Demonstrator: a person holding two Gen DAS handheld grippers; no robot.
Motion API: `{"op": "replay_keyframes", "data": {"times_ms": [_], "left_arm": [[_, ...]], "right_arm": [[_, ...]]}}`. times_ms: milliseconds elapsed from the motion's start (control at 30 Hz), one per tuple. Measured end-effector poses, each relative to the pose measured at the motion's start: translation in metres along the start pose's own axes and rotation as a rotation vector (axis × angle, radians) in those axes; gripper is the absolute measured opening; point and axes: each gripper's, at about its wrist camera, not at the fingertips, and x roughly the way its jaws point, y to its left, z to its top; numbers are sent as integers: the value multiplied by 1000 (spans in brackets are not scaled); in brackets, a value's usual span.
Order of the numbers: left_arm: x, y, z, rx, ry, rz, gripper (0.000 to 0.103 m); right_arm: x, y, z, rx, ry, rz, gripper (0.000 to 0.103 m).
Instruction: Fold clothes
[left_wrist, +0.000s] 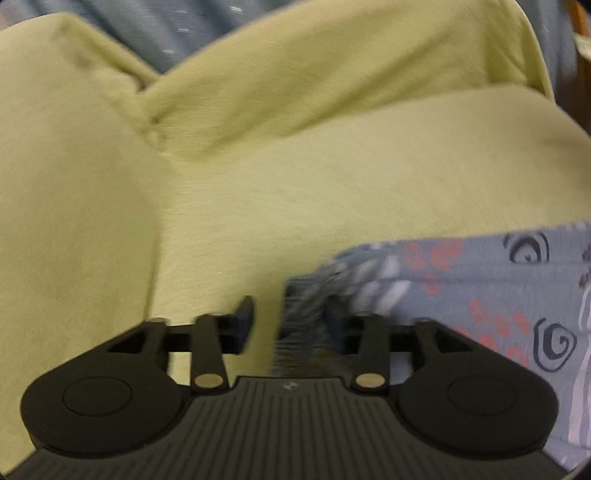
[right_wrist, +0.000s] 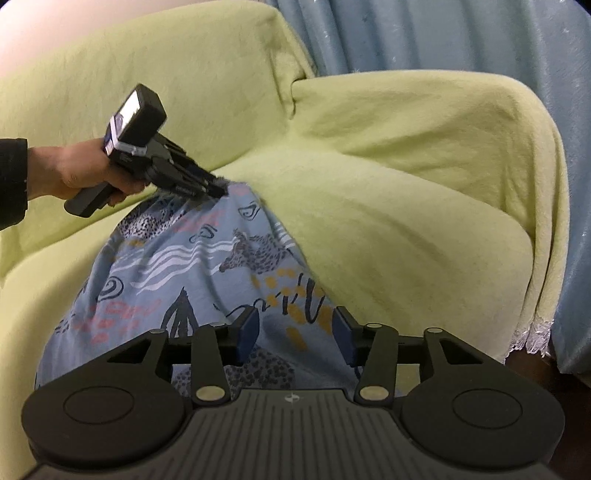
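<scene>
Your left gripper (right_wrist: 216, 188) is out at the far edge of the blue patterned garment (right_wrist: 192, 273), and your bare left hand (right_wrist: 83, 173) is wrapped round its handle, with a dark sleeve (right_wrist: 13, 181) at the wrist. Its fingers are drawn in on the gathered hem, and the cloth bunches up where they meet it. From the left wrist view, a blurred, ribbed strip of that hem (left_wrist: 299, 317) runs between the fingers; the picture is smeared there, so the grip looks firm but you cannot be fully sure of it.

Your right gripper (right_wrist: 295, 334) sits low over the near part of the garment. Its two blue-padded fingers (right_wrist: 248, 328) stand well apart, with flat cloth showing in the gap and nothing pinched between them.

The garment lies spread across the seat of the sofa (right_wrist: 406, 229), which is draped in a yellow-green cover. It stretches from your right gripper up towards the sofa's backrest, where the left one has it. Its print shows white waves, dark spirals, coral dots and mustard dots. A blue curtain (right_wrist: 424, 40) hangs behind the sofa, and a lace trim (right_wrist: 533, 334) edges the cover's hanging corner on the right.
</scene>
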Motion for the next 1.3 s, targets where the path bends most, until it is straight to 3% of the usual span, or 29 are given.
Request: {"op": "replay_keyframes", "data": {"times_ms": [100, 133, 267, 367, 400, 433, 467, 567, 633, 833, 1000, 1300], "left_arm": [[-6, 4, -3, -11, 5, 38, 58], [-9, 5, -5, -14, 7, 51, 55], [-37, 25, -34, -197, 10, 29, 55], [-38, 22, -55, -301, 38, -45, 54], [-34, 21, -60, -316, 46, -58, 47], [-30, 24, -64, -329, 52, -47, 28], [-26, 26, -68, -342, 59, -36, 21], [-13, 32, -79, -376, 82, 1, 23], [-14, 30, -82, -364, 72, 13, 28], [-33, 29, -83, -369, 31, 24, 29], [-47, 22, -55, -358, -49, -21, 29], [27, -7, -9, -219, 9, -86, 29]], "right_arm": [[3, -2, 0, 12, 8, -1, 48], [3, -3, 1, 16, 9, -1, 48], [3, -3, 2, 18, -1, 4, 49], [3, 1, 2, -1, -2, 12, 49], [4, 2, 2, -9, 0, 14, 49], [4, 3, 2, -17, 2, 16, 49], [5, 4, 2, -22, 5, 17, 49], [6, 4, 2, -23, 9, 9, 49], [8, 4, 2, -21, 11, 1, 50], [12, 8, 3, -35, 13, 3, 50], [11, 8, 3, -43, 4, 7, 50], [12, 0, 3, -18, 8, -10, 51]]}}
